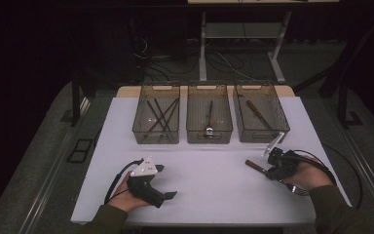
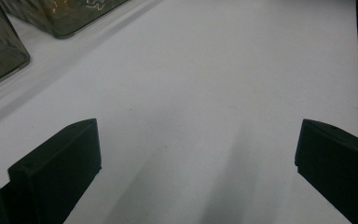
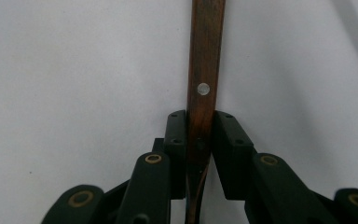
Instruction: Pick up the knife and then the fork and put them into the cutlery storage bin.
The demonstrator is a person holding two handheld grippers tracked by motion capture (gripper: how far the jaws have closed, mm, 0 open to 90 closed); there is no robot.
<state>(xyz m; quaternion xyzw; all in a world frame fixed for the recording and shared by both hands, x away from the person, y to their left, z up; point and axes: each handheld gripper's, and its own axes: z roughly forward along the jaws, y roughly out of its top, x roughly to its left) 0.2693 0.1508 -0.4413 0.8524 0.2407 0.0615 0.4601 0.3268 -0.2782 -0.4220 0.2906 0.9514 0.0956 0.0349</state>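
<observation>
A fork with a brown wooden handle (image 1: 252, 165) lies low over the white table (image 1: 209, 195) at the right, its metal tines (image 1: 299, 191) poking out behind the person's right hand. My right gripper (image 1: 267, 170) is shut on that handle. In the right gripper view both pads press on the wood (image 3: 206, 56) just below a silver rivet, at the right gripper (image 3: 200, 123). My left gripper (image 1: 168, 181) rests at the front left, held in the person's left hand. In its own view the left gripper (image 2: 198, 135) stands wide open over bare table.
Three see-through brown bins stand in a row at the back. The left bin (image 1: 156, 140) holds dark chopsticks, the middle bin (image 1: 209, 140) a spoon, the right bin (image 1: 260, 139) a wood-handled utensil. Bare white tabletop lies between the bins and my grippers.
</observation>
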